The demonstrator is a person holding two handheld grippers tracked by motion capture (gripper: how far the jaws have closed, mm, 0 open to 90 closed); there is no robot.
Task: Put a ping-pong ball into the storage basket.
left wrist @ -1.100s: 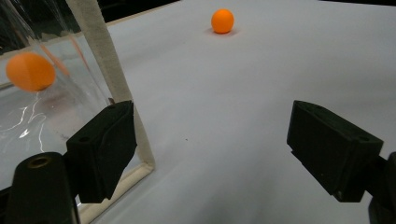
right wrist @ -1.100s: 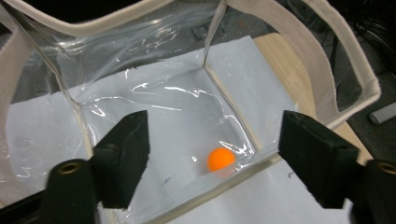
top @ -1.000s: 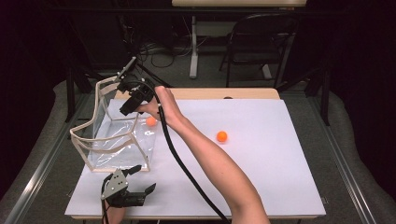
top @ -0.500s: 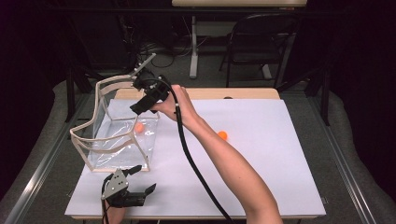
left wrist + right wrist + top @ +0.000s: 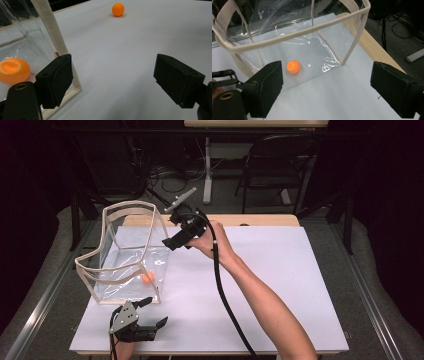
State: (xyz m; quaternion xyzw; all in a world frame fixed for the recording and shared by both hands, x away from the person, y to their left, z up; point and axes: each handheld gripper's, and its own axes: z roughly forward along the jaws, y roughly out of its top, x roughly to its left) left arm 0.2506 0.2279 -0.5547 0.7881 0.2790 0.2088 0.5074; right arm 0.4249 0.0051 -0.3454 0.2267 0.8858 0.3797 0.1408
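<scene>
Dented orange ball point(image 5: 293, 67) lies inside clear bag point(image 5: 317, 47); right claw point(image 5: 325, 87) released, empty.

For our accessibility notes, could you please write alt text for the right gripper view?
A dented orange ball lies inside a clear plastic bag with cream fabric trim on a white table. The right tongs are open and empty in the foreground.

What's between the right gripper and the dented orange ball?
Right gripper view: right gripper sits outside the bag; the clear plastic bag wall separates it from the dented orange ball.
</scene>
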